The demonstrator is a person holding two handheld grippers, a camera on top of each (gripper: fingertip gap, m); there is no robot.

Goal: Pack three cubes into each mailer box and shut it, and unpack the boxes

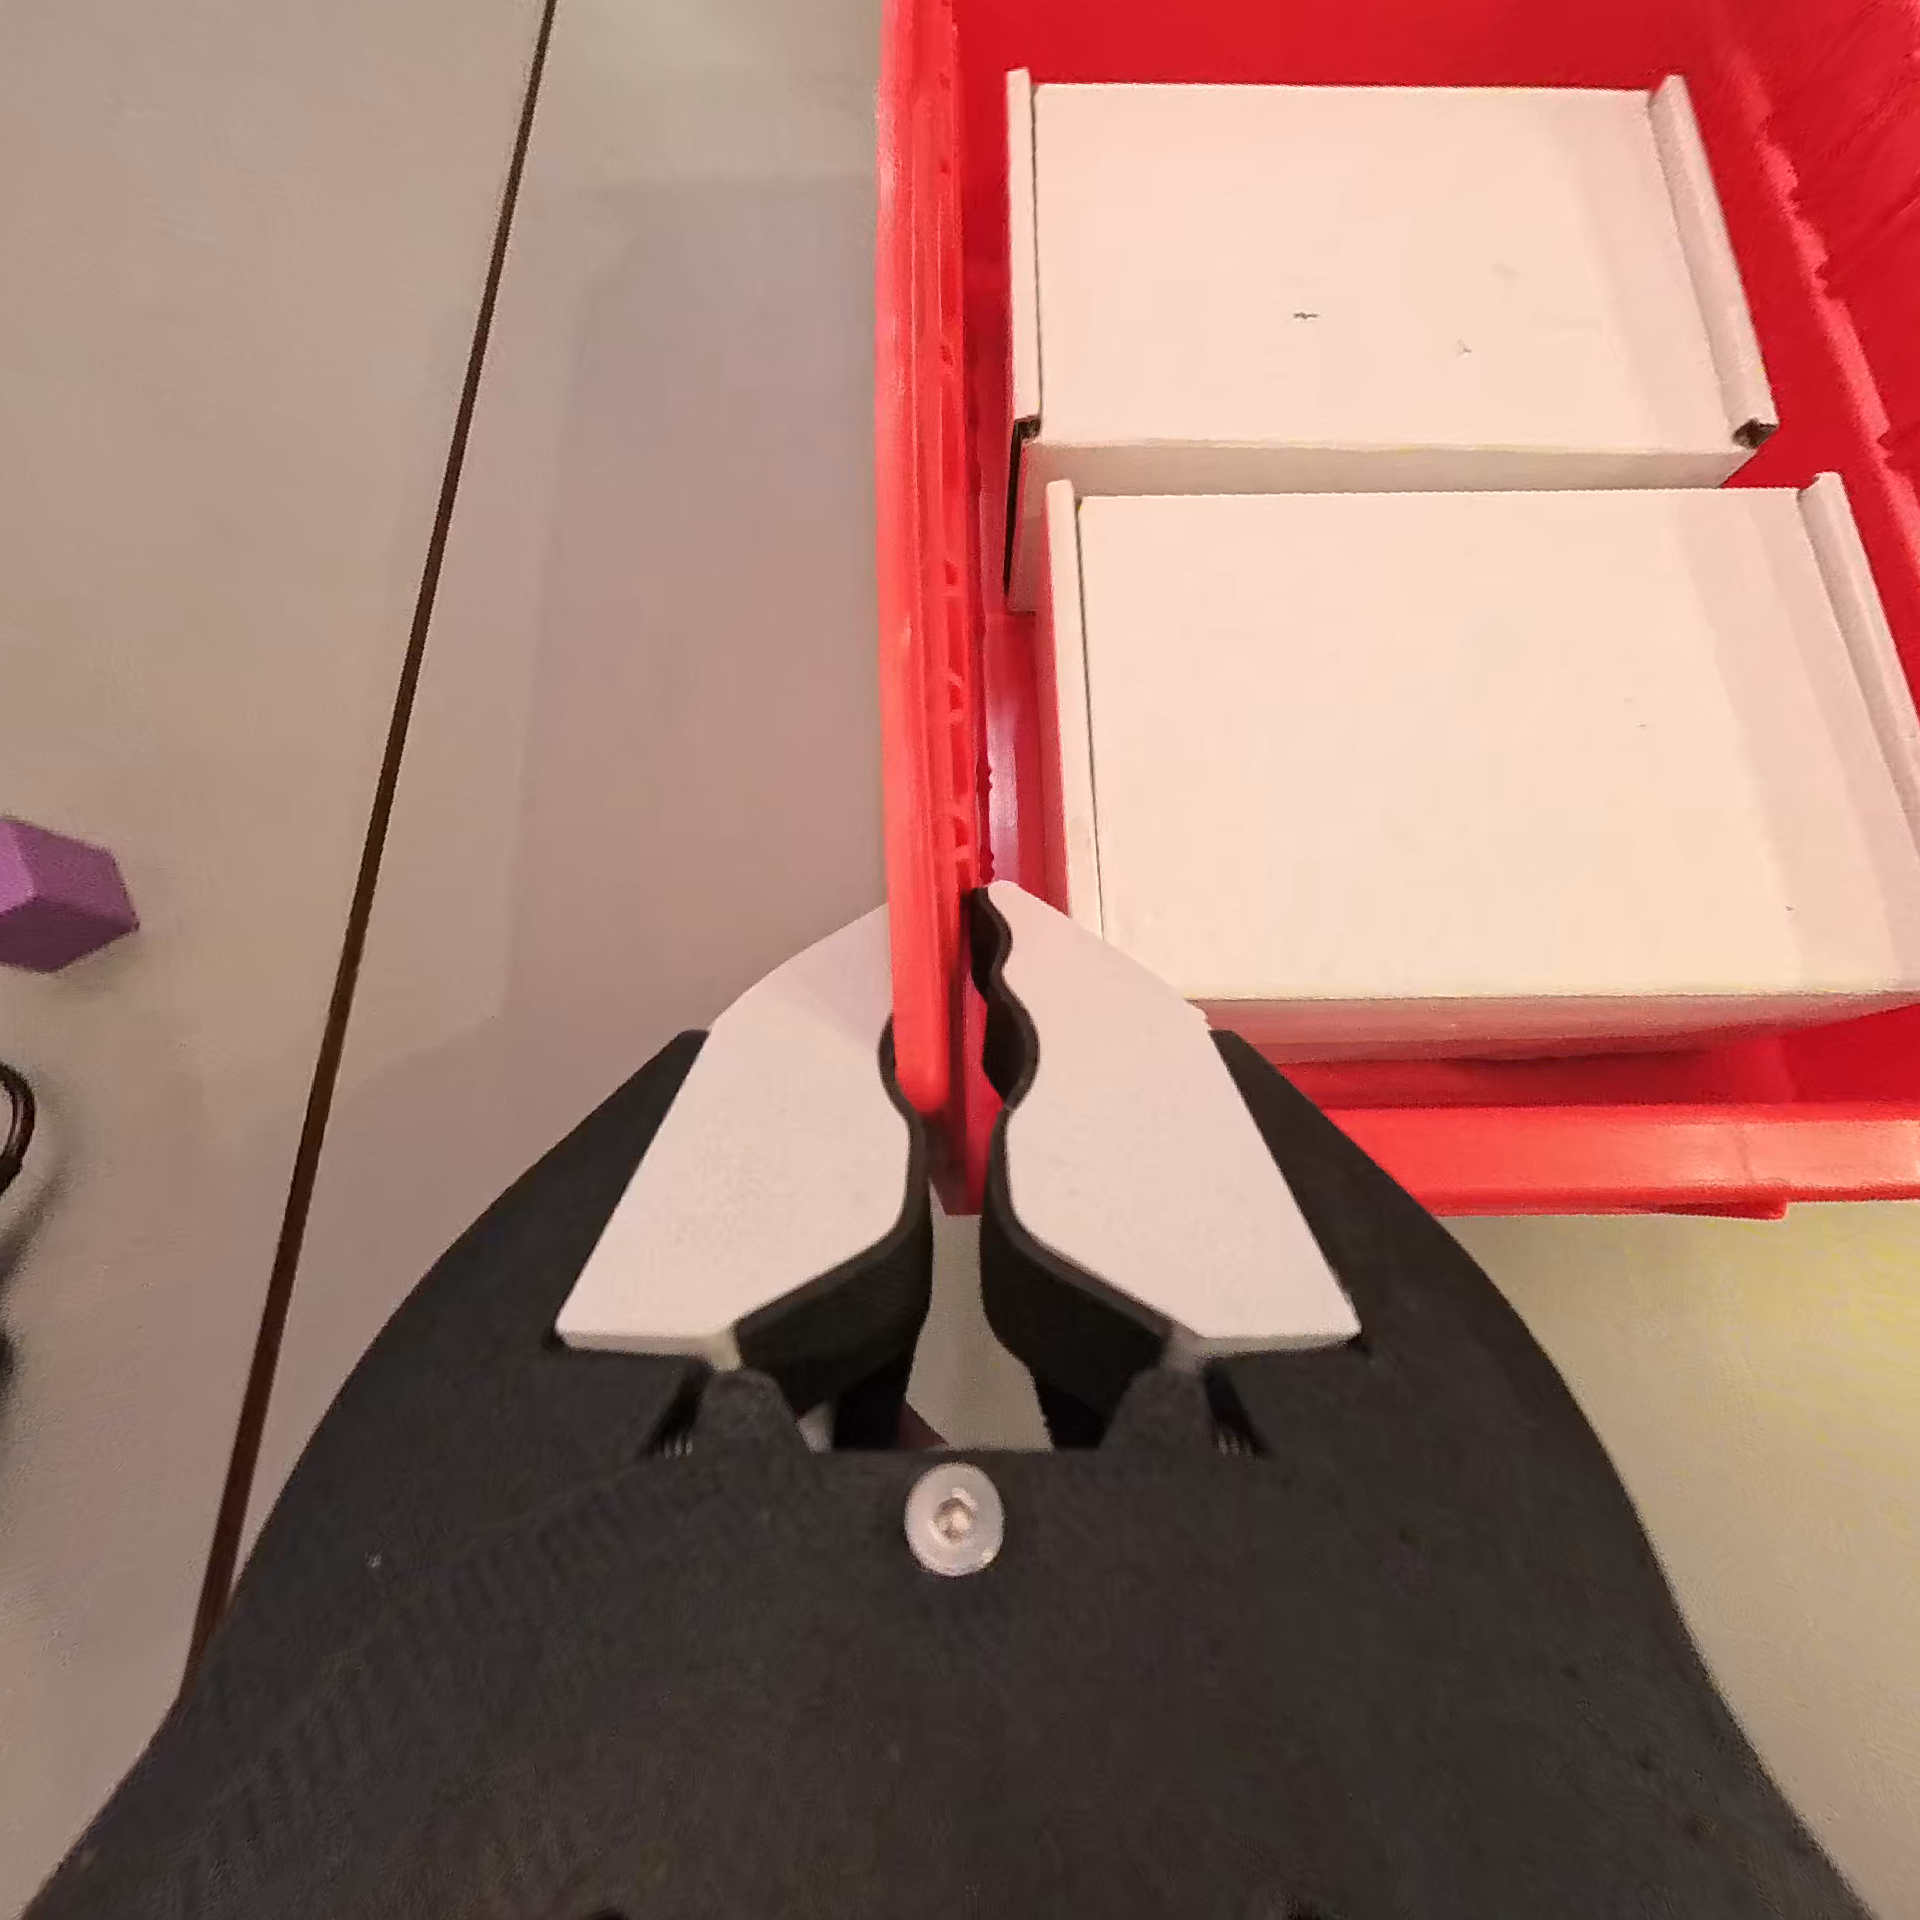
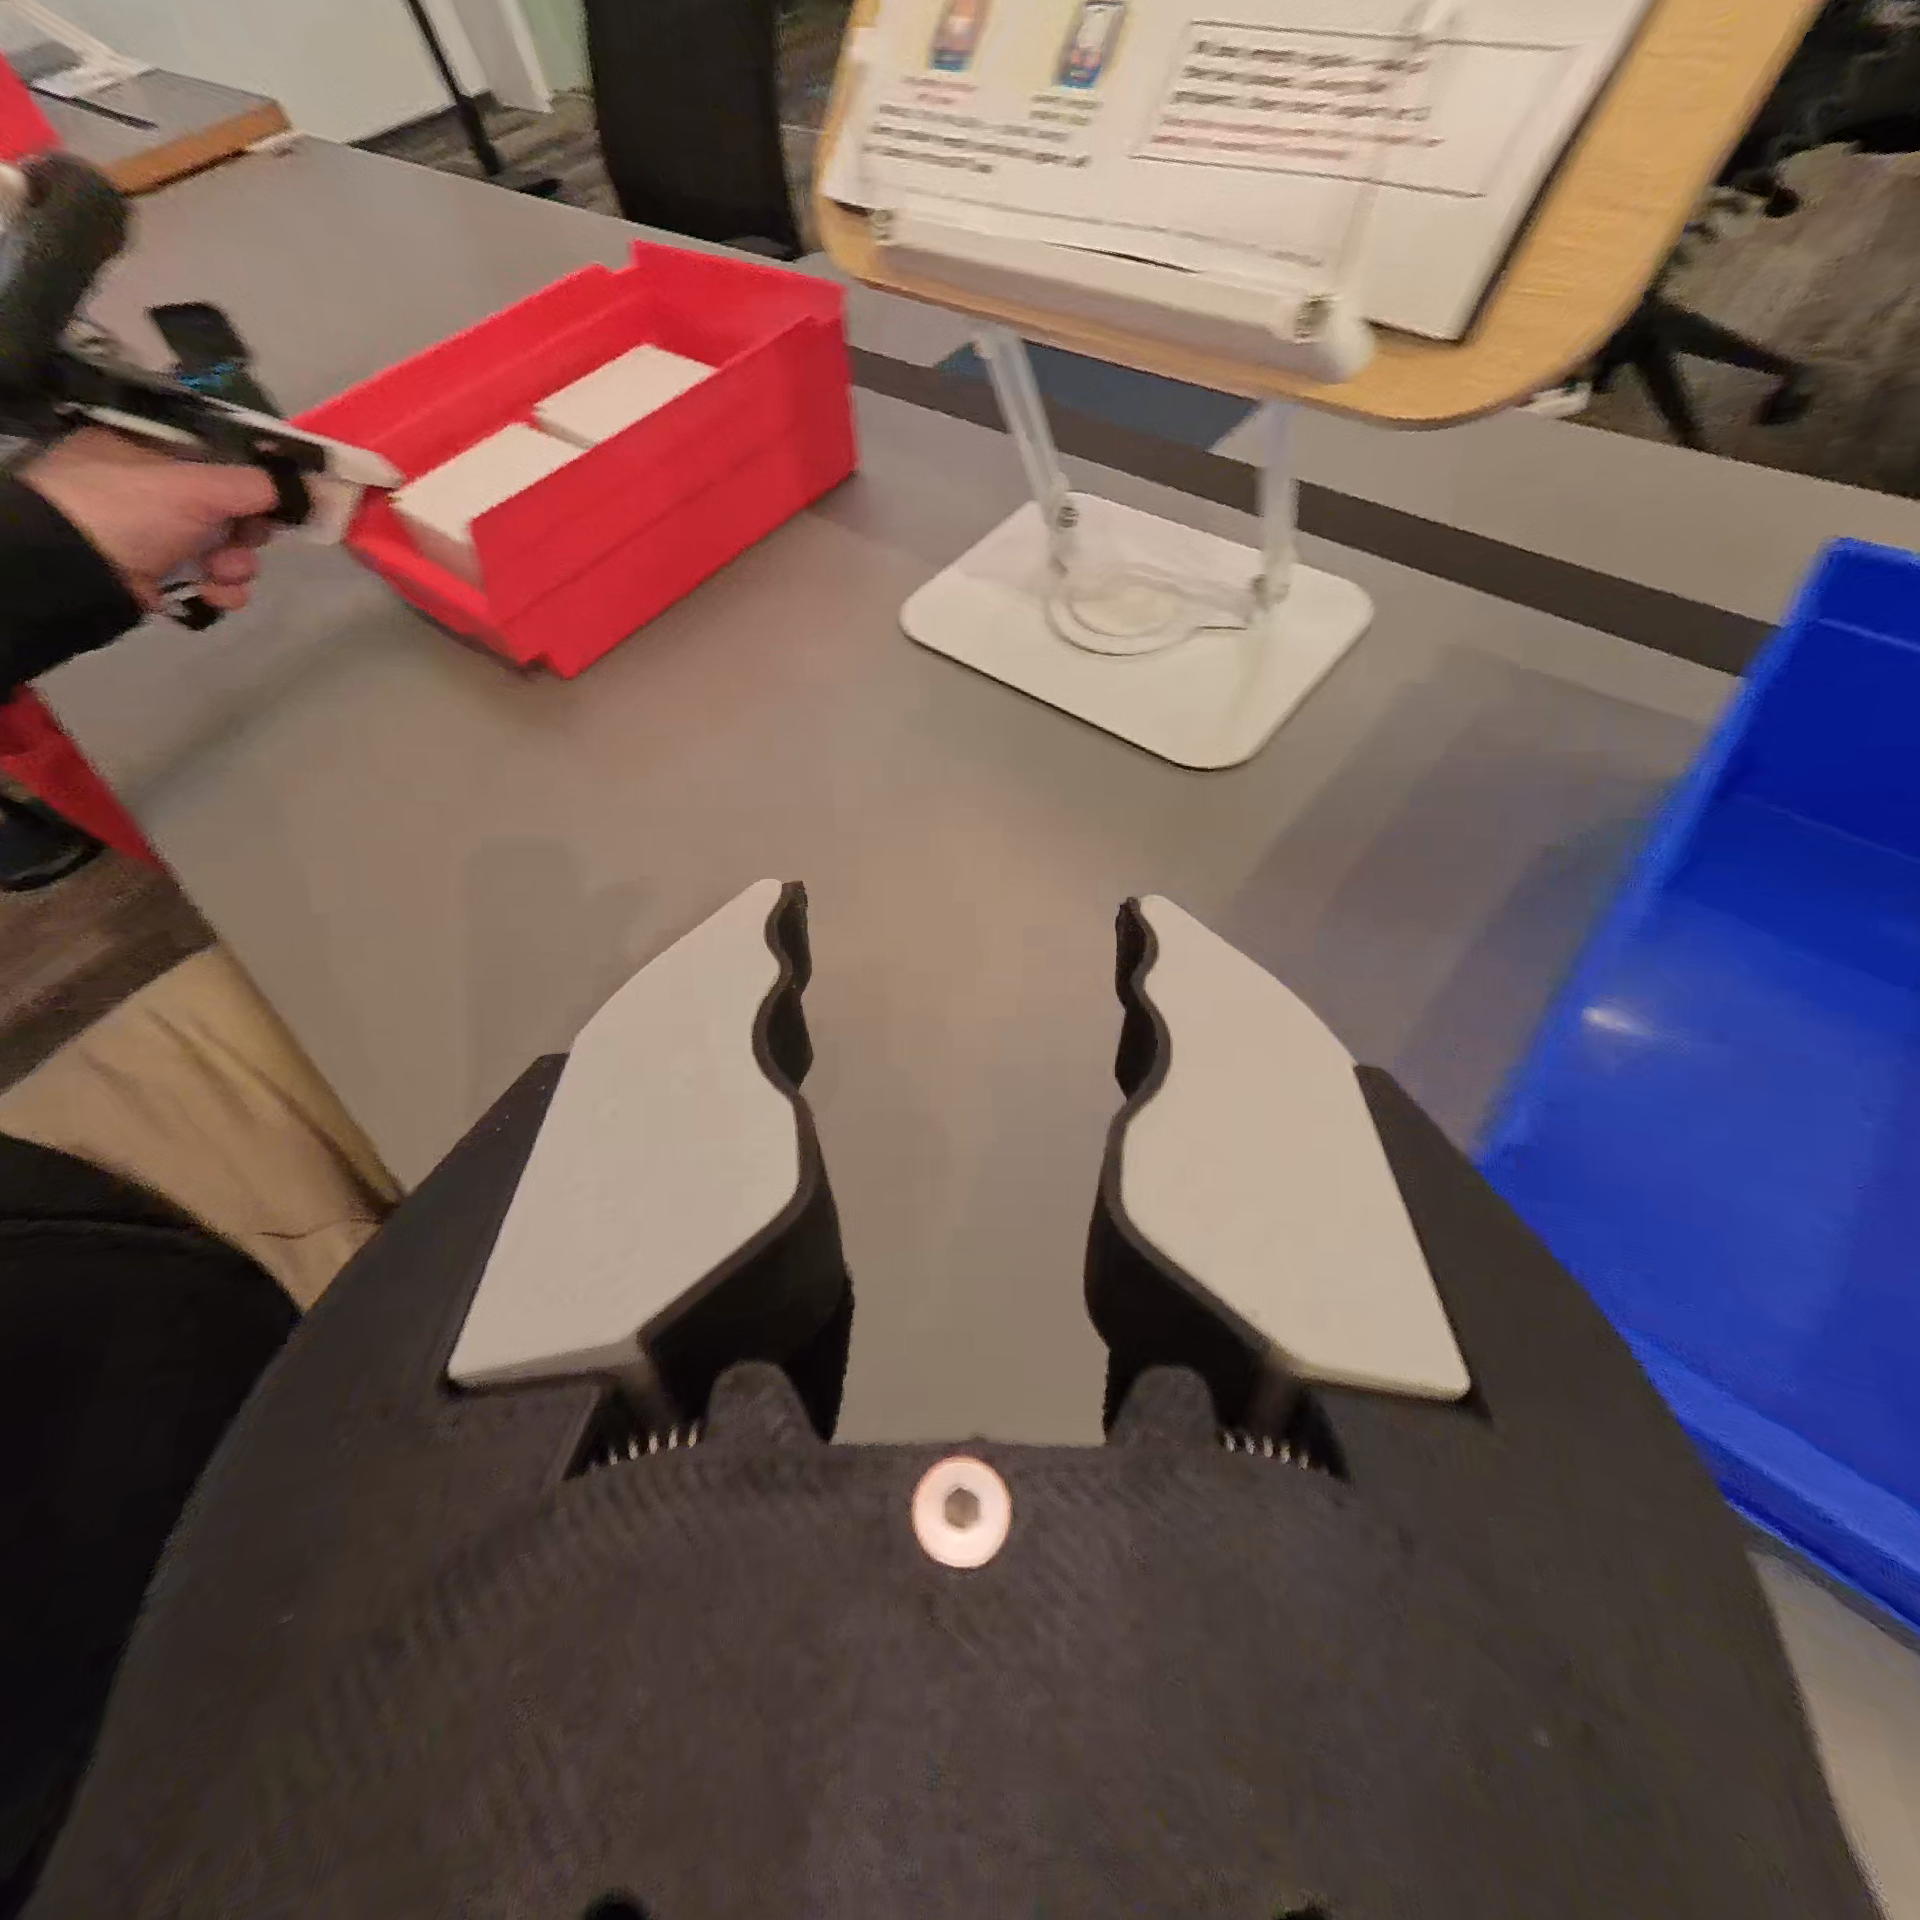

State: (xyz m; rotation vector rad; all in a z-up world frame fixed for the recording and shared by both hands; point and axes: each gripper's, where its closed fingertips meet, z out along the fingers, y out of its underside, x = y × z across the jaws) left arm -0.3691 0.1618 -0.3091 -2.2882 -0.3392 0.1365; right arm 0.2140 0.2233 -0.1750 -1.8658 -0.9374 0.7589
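Left gripper (image 1: 935,997): my jaws are clamped on the near left wall of the red bin (image 1: 914,623); one finger sits outside the wall, the other inside it, just beside the near box.
Left gripper from the right wrist view (image 2: 364,483): I see it at the bin's near corner, with a hand (image 2: 177,530) around its handle.
Right gripper (image 2: 961,920): my jaws stand wide apart with nothing between them, only bare table (image 2: 727,748) showing in the gap; they hover over the table's middle, well apart from both bins.
Near box (image 1: 1455,748): white mailer, lid shut, lying flat in the red bin right next to my inner left finger; I cannot tell whether they touch.
Far box (image 1: 1351,270): second white mailer, also shut, lying just behind the near one and touching or almost touching it.
Boxes from the right wrist view: both lie in the red bin (image 2: 665,499), off to the left and far ahead of my right jaws.
Cube (image 1: 57,894): one purple cube on the table at the left edge of the left wrist view, well apart from the bin and my jaws.
Blue bin (image 2: 1714,1039): to the right of my right gripper, near it; I see nothing in the part that shows.
Stand (image 2: 1143,623): a white-based holder carrying a board with printed sheets, on the table past the right jaws, between the two bins.
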